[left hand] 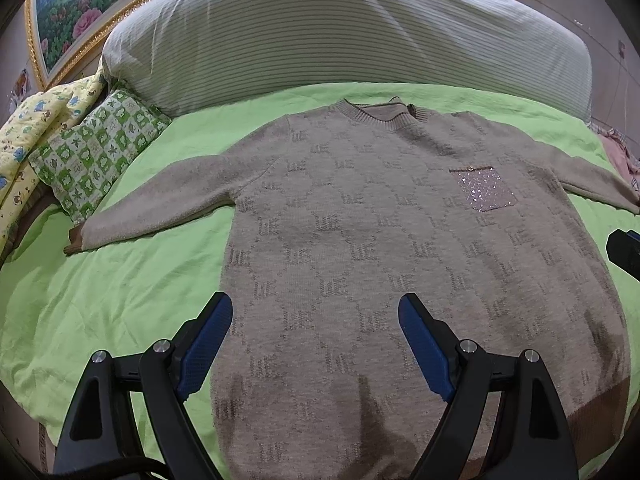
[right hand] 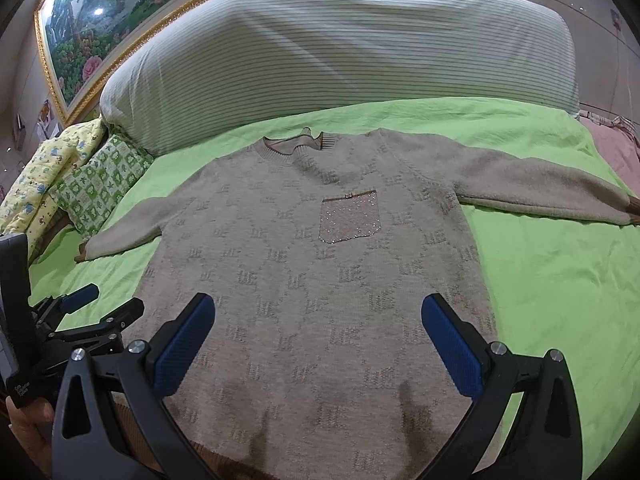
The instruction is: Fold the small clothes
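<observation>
- We saw a green sheet (left hand: 120, 288) on the bed, with a striped pillow (left hand: 320, 32) behind.
- The beige sweater (left hand: 380, 220) lay flat on it, sleeves spread.
- Our left gripper (left hand: 316, 320) and right gripper (right hand: 318, 320) hovered over its hem, jaws spread and empty.

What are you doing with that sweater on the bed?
A person holds two grippers over a beige sweater spread flat, front up, on a green sheet. The left gripper and right gripper are both open and hold nothing. Both sleeves lie stretched out, so folding has not started.
</observation>
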`<state>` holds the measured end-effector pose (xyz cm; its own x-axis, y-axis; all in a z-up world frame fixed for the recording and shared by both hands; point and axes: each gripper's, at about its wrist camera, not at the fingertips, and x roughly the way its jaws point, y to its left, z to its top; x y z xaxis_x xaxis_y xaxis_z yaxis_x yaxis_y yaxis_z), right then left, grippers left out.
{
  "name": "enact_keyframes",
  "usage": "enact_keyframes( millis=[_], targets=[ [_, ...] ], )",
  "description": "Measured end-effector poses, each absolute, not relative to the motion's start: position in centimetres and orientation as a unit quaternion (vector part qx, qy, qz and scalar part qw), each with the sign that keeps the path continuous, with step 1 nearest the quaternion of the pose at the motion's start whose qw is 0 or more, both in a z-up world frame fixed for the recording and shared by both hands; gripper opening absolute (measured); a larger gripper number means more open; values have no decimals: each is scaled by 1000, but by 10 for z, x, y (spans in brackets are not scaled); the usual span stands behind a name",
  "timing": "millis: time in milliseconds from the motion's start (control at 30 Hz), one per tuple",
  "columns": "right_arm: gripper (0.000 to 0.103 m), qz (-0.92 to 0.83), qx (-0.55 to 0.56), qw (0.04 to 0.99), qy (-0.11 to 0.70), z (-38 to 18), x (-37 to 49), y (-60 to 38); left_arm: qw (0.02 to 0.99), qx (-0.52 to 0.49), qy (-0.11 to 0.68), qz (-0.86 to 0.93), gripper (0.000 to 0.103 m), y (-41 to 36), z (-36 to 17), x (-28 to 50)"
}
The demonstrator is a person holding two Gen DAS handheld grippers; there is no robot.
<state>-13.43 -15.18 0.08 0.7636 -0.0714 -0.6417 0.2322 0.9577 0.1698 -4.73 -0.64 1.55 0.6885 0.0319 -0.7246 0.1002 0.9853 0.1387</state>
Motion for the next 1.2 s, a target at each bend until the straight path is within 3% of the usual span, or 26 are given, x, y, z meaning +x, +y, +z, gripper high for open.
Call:
enact_keyframes(
  millis=[867, 1200],
  targets=[
    [103, -79, 152, 929, 328, -1, -137, -157, 908, 80, 411, -18, 86, -6, 10, -38],
    [103, -110, 197, 923, 312, -2, -148, -205, 901, 82, 426, -29, 86, -11, 7, -16]
  ],
)
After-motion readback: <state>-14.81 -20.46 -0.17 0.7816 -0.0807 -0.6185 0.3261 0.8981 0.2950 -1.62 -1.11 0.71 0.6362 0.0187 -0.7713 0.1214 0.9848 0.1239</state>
